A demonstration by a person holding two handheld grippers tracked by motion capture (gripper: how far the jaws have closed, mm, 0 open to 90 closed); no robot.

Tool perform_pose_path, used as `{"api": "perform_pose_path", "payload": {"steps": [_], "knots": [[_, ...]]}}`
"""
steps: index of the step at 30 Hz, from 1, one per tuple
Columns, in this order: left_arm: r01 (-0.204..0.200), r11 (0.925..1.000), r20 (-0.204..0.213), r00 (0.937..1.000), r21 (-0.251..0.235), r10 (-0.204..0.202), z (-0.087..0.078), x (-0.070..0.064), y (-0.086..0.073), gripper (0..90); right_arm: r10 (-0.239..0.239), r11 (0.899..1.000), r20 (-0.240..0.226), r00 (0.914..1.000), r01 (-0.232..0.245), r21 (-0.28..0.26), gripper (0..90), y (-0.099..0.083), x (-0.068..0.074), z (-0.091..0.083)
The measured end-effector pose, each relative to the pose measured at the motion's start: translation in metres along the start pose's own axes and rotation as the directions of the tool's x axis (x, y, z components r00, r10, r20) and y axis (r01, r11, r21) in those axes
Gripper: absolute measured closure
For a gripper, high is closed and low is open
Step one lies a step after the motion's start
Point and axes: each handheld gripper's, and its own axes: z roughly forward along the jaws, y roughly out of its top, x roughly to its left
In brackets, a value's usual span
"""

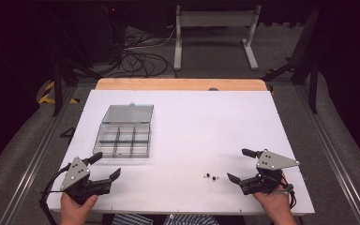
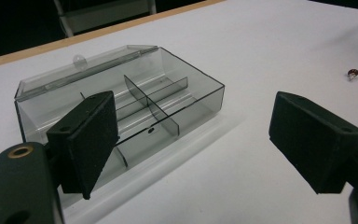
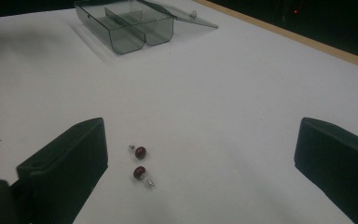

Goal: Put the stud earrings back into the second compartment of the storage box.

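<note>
Right gripper (image 1: 237, 165) fingers wide open, empty; two beads (image 3: 140, 163) lie on the surface just ahead, nearer its left finger. Left gripper (image 1: 108, 164) fingers wide open, empty; box (image 2: 121, 105) just ahead.

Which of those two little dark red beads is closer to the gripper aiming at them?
In the right gripper view, the lower bead lies closer to the right gripper; the other bead sits just beyond it, toward the clear box.
</note>
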Motion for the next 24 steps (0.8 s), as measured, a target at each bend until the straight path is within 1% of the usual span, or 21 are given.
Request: {"api": "perform_pose_path", "payload": {"steps": [2, 3, 5, 8, 10, 11, 12, 13, 14, 15, 17, 18, 21, 24], "knots": [[-0.021, 0.9998, -0.007, 0.9997, -0.002, 0.021, -0.001, -0.001, 0.001, 16.1, -0.006, 1.0, -0.004, 1.0, 0.006, 0.003, 3.0, 0.0, 0.0, 0.0], [-0.021, 0.9998, -0.007, 0.9997, -0.002, 0.021, -0.001, -0.001, 0.001, 16.1, -0.009, 1.0, -0.003, 1.0, 0.009, 0.002, 3.0, 0.0, 0.001, 0.0], [-0.041, 0.9992, -0.013, 0.9991, -0.001, 0.041, -0.002, -0.001, 0.002, 16.1, -0.01, 1.0, -0.002, 0.9999, 0.01, 0.003, 3.0, 0.0, 0.001, 0.001], [-0.052, 0.9986, -0.01, 0.9986, 0.004, 0.052, -0.002, -0.001, 0.004, 16.1, -0.011, 1.0, -0.004, 0.9999, 0.011, 0.005, 3.0, 0.0, 0.001, 0.001], [-0.016, 0.9995, 0.017, 0.9997, 0.026, 0.015, -0.001, 0.0, 0.008, 16.3, -0.01, 1.0, -0.007, 0.9999, 0.01, 0.007, 3.0, 0.0, 0.001, 0.002], [-0.016, 0.9995, 0.017, 0.9997, 0.026, 0.015, -0.001, 0.0, 0.008, 16.2, -0.011, 1.0, -0.007, 0.9999, 0.011, 0.006, 3.0, 0.0, 0.001, 0.002], [0.008, 0.9997, 0.031, 0.9995, 0.024, -0.009, -0.001, 0.002, 0.01, 16.3, -0.01, 1.0, -0.008, 0.9999, 0.01, 0.005, 3.0, 0.0, 0.001, 0.002], [0.008, 0.9997, 0.031, 0.9995, 0.024, -0.009, -0.001, 0.002, 0.01, 16.3, -0.011, 1.0, -0.009, 0.9999, 0.011, 0.008, 3.0, 0.0, 0.001, 0.002], [0.019, 0.9994, 0.035, 0.9992, 0.029, -0.02, 0.0, 0.002, 0.011, 16.3, -0.015, 1.0, -0.01, 0.9998, 0.015, 0.011, 3.0, 0.0, 0.001, 0.002], [0.019, 0.9994, 0.035, 0.9992, 0.029, -0.02, 0.0, 0.002, 0.011, 16.3, -0.016, 1.0, -0.009, 0.9998, 0.016, 0.011, 3.0, 0.0, 0.001, 0.002], [-0.004, 0.9991, 0.024, 0.9997, 0.041, 0.003, 0.0, 0.001, 0.012, 16.3, -0.01, 1.0, -0.012, 0.9999, 0.01, 0.009, 3.0, 0.0, 0.001, 0.002], [-0.004, 0.9991, 0.024, 0.9997, 0.041, 0.003, 0.0, 0.001, 0.012, 16.3, -0.009, 1.0, -0.013, 0.9999, 0.009, 0.007, 3.0, 0.0, 0.001, 0.002], [-0.003, 0.9993, 0.04, 0.9992, 0.038, 0.001, 0.0, 0.001, 0.017, 16.6, -0.01, 1.0, -0.016, 0.9998, 0.01, 0.011, 3.0, 0.0, 0.0, 0.002], [-0.015, 0.9991, 0.043, 0.999, 0.04, 0.013, 0.0, -0.001, 0.02, 16.7, -0.011, 1.0, -0.02, 0.9997, 0.011, 0.006, 3.0, 0.0, 0.001, 0.002]]}}
